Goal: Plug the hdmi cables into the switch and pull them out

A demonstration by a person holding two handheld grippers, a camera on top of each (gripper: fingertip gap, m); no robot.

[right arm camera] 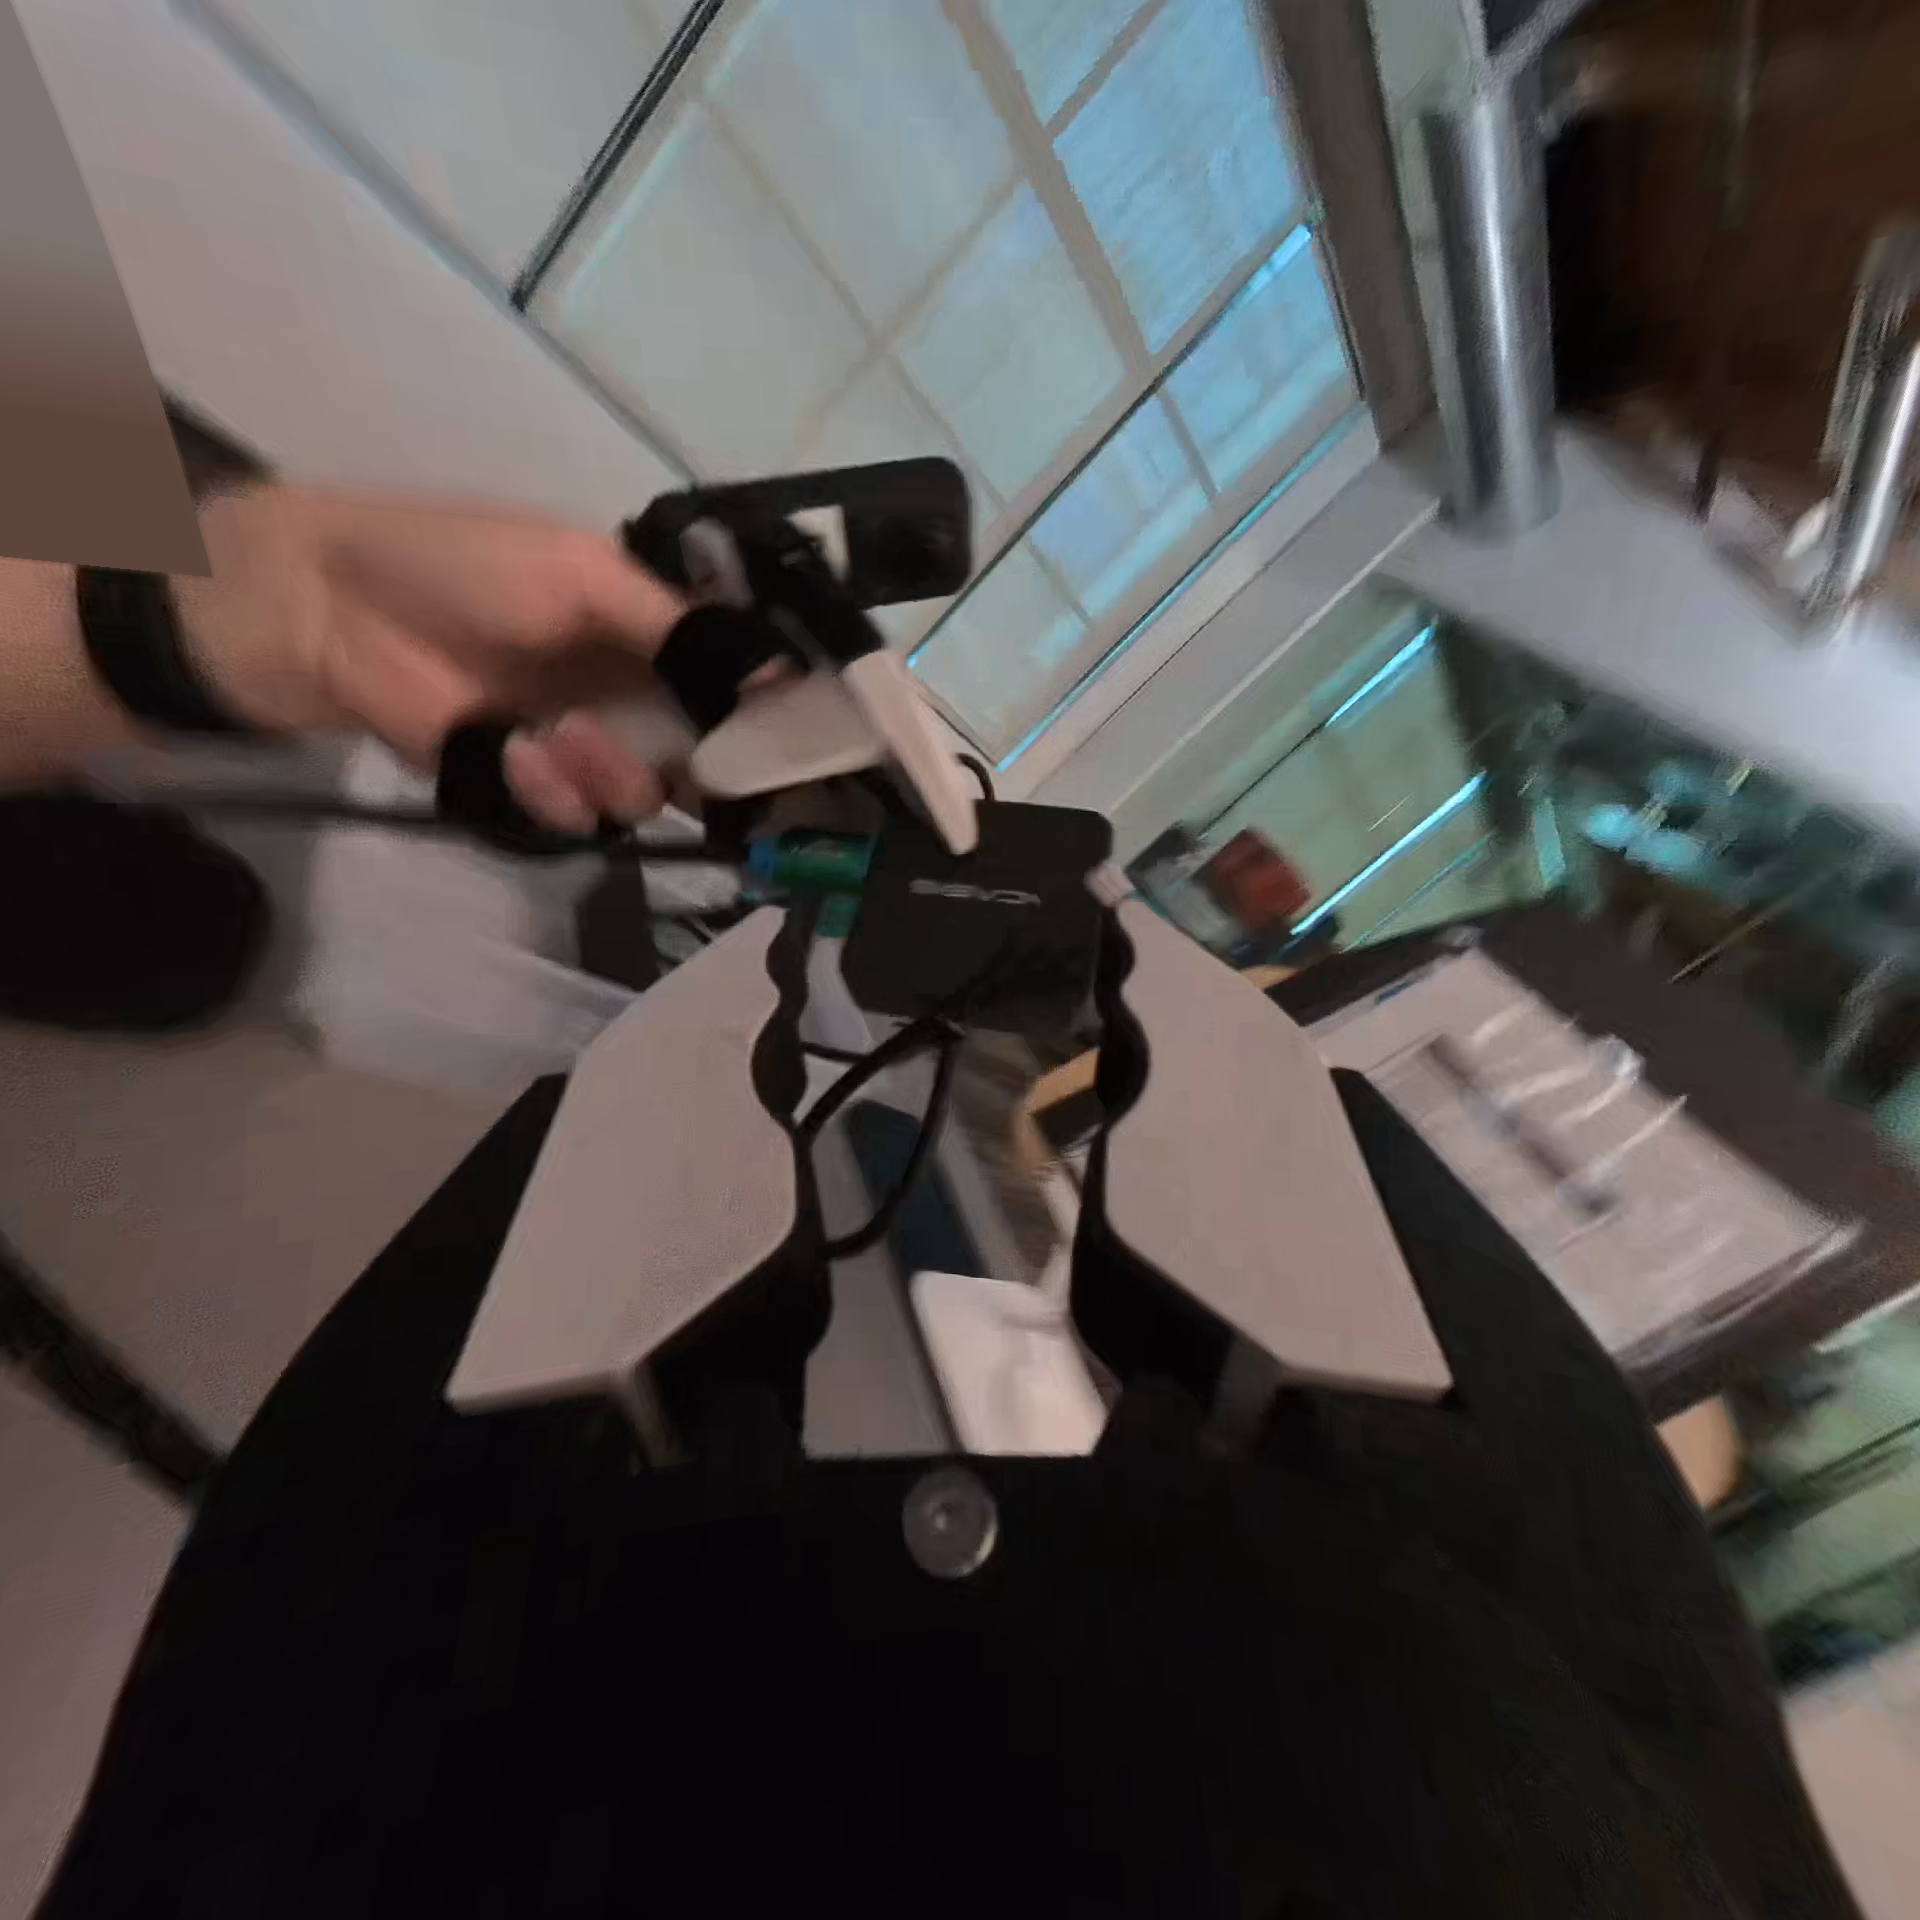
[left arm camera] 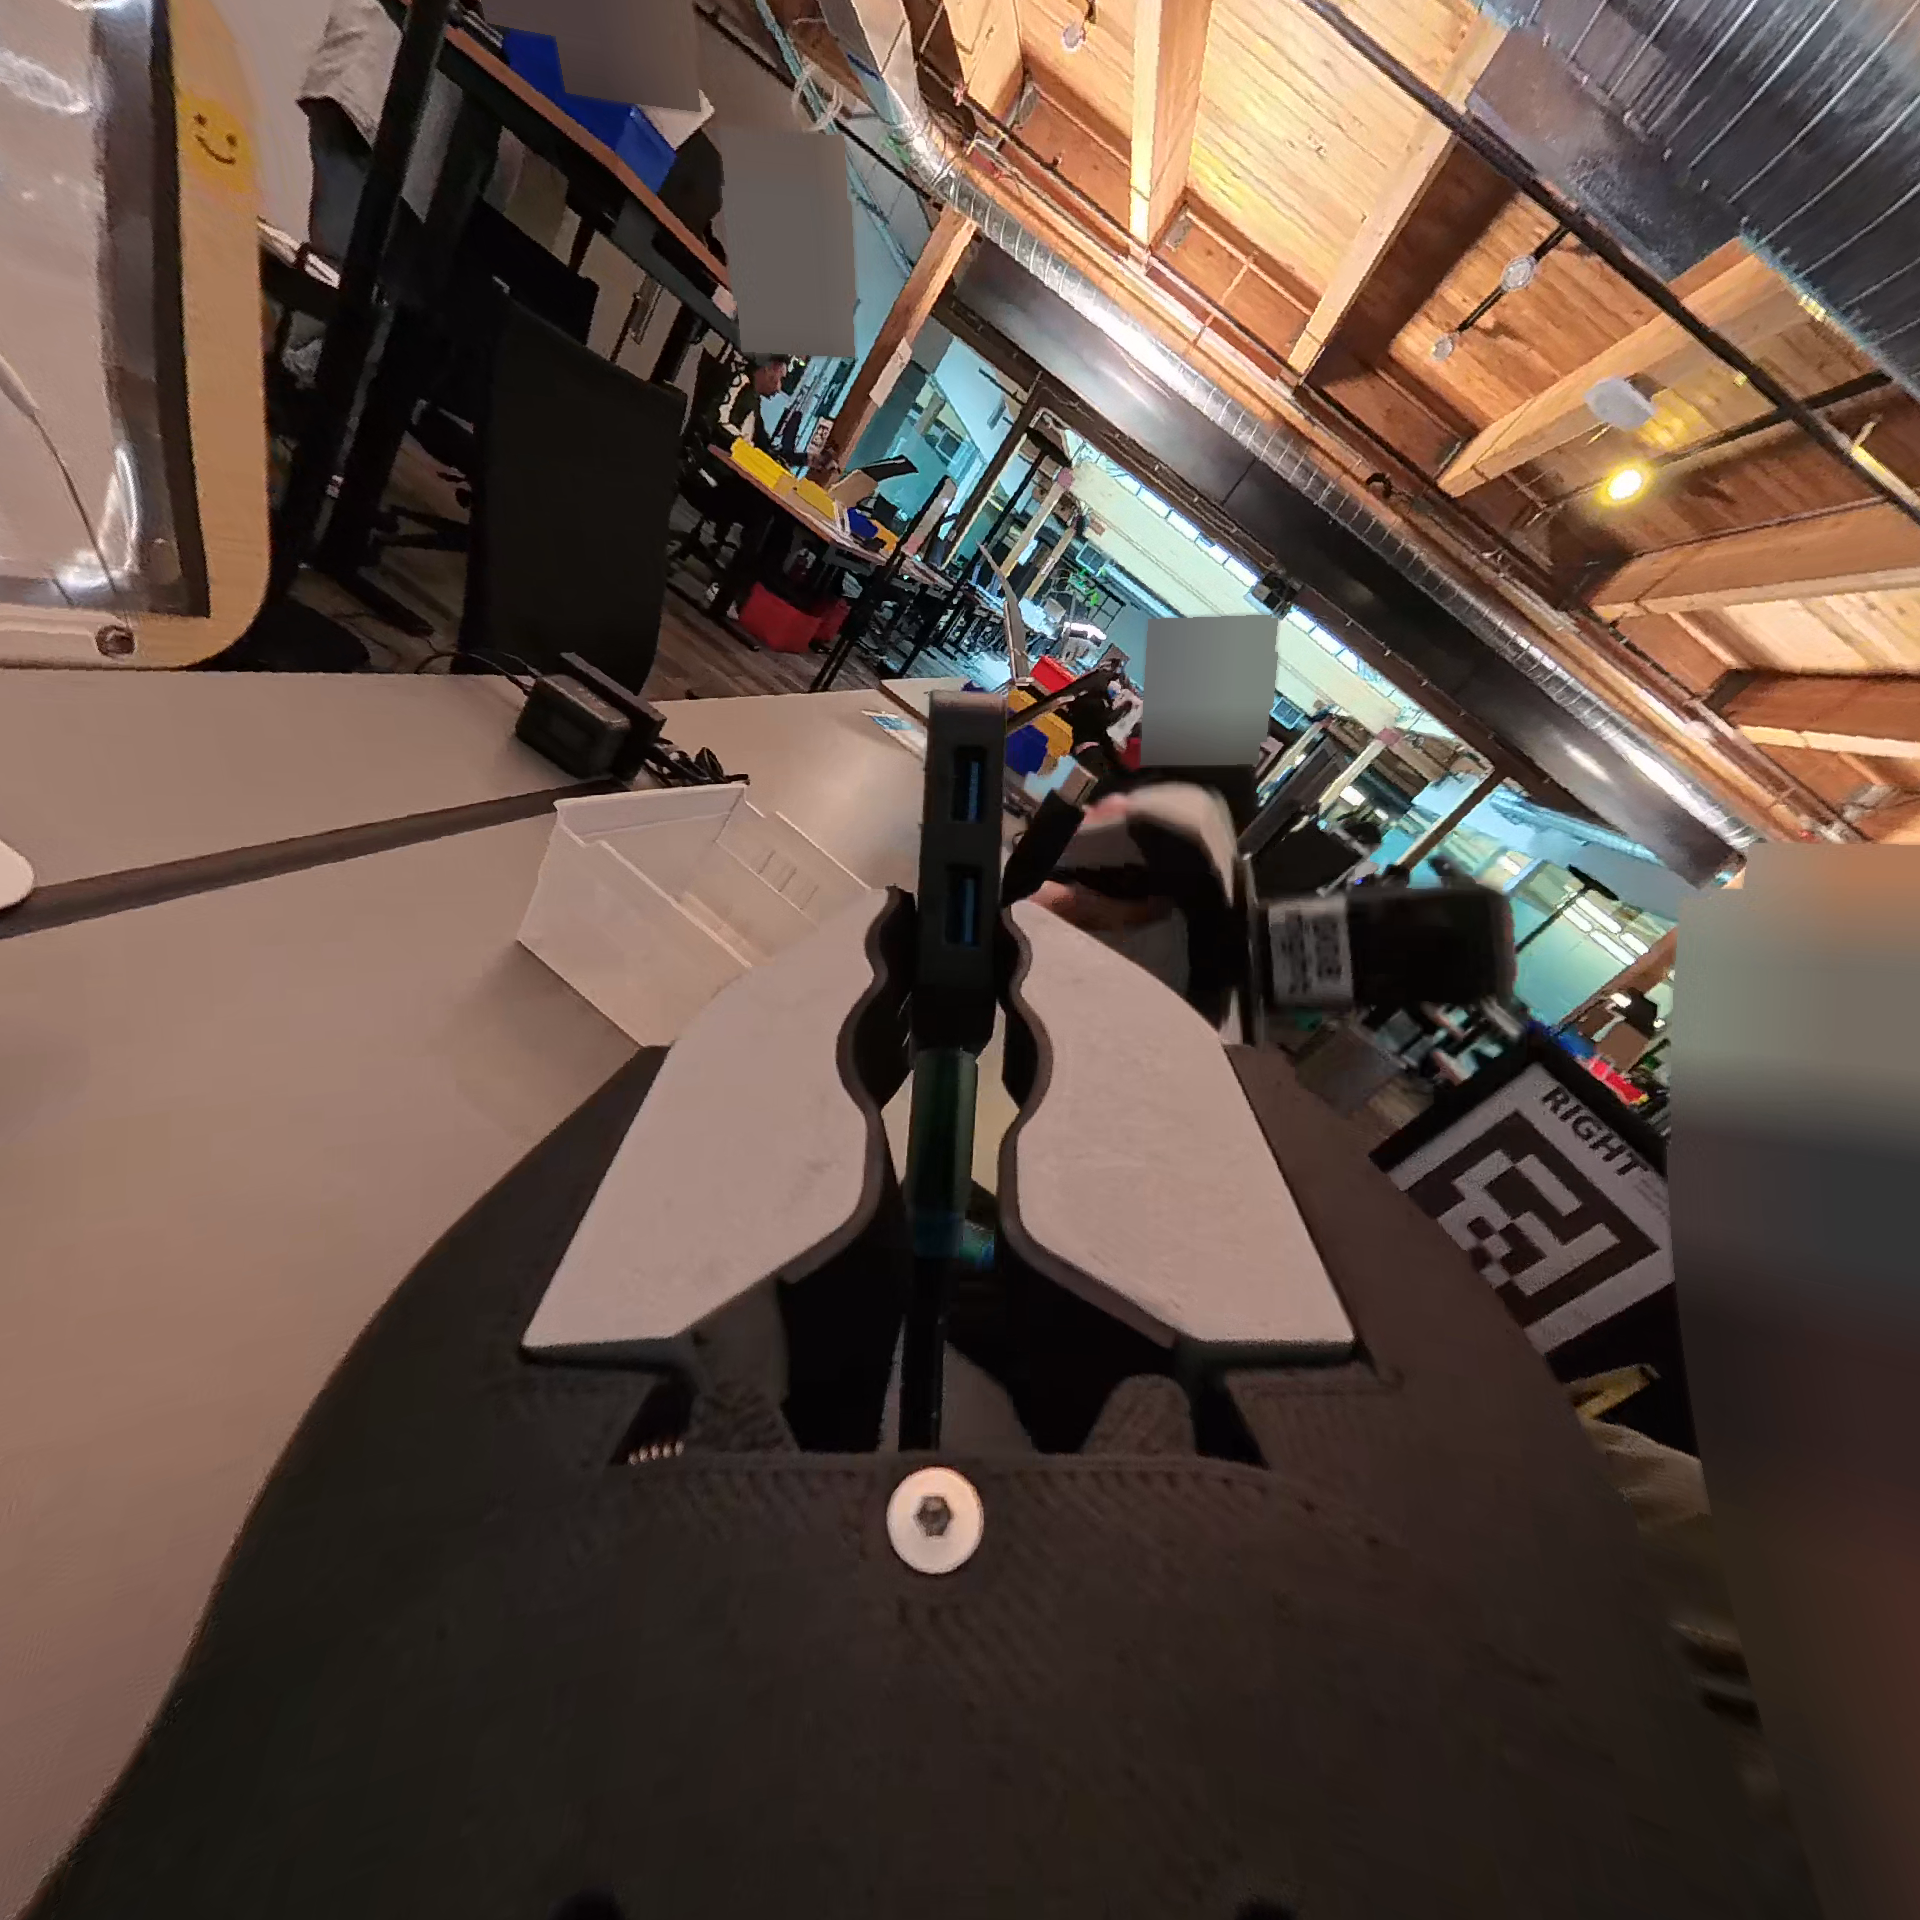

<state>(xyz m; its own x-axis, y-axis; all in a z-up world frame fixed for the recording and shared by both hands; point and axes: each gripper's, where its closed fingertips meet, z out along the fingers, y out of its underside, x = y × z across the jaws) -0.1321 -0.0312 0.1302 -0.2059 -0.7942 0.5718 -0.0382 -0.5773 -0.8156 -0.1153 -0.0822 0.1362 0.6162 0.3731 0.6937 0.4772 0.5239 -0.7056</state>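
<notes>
My left gripper [left arm camera: 951, 920] is shut on a slim black switch [left arm camera: 961, 790], seen edge-on with two blue ports. A cable with a green collar [left arm camera: 940, 1132] runs from its near end back between my fingers. A black cable with a metal plug [left arm camera: 1081, 788] stands just right of the switch, beside my right gripper [left arm camera: 1169, 831]. In the blurred right wrist view my right gripper [right arm camera: 954, 966] has its jaws apart. The switch's flat face [right arm camera: 977, 904] lies at the fingertips, with a thin black cable loop [right arm camera: 883, 1132] between the fingers. The left gripper [right arm camera: 935, 821] pinches the switch from above.
A white divided tray [left arm camera: 644, 894] and a black power adapter [left arm camera: 587, 717] sit on the grey table [left arm camera: 208, 1039]. A monitor edge [left arm camera: 208, 364] stands at far left. A person's hand [right arm camera: 416, 644] holds the left gripper. Windows [right arm camera: 935, 312] fill the background.
</notes>
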